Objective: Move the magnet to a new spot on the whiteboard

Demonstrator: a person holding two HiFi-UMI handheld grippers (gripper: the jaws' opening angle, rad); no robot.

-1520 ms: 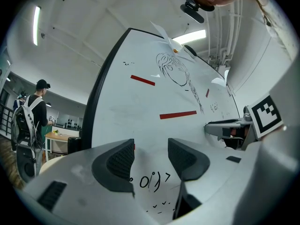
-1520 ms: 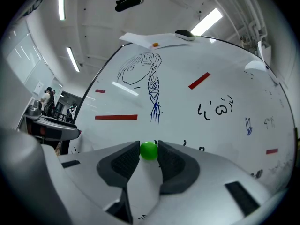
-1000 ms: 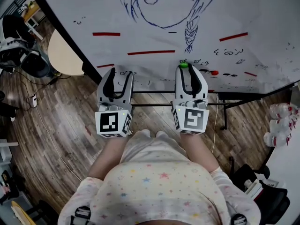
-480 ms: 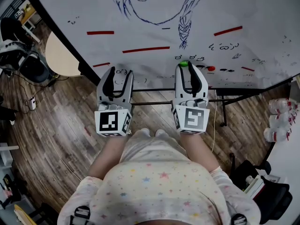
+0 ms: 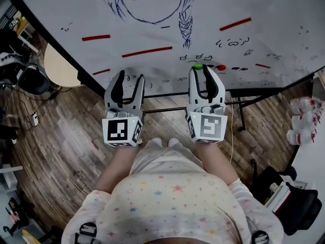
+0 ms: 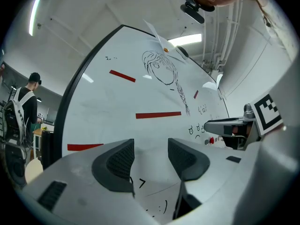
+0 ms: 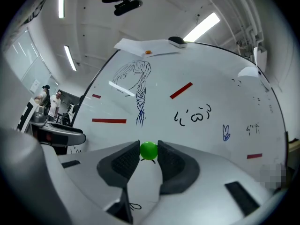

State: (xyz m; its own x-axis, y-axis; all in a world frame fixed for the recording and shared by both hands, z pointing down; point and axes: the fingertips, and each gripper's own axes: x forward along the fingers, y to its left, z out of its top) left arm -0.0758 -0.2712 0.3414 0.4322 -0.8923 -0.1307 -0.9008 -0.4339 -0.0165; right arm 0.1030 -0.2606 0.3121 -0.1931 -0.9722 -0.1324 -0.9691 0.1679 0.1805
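Magnet: a round green magnet sits at the very tips of the right fingers, at the whiteboard. I cannot tell whether it touches the surface.
Right gripper: the right gripper is clenched on the magnet, one pad on each side. Gripping at the tips probably keeps the gripper body clear of the board, so the magnet can be pulled straight off.
Beside the fingers: a red magnet lies just right of the right tips, apart from them. Black scribbles lie beyond the tips, and a red strip lies beyond and to the left.
Left gripper: the left gripper has its fingers spread with nothing between them, only board beyond. It is likely idle and kept out of the way.
Pose: the two grippers are held side by side in front of the body. The forearms are roughly parallel and the fingers point at the board's lower part.
Stage (judgement): the grasp is made and the new spot is not yet reached. Bare board lies between the two sets of tips and further up.
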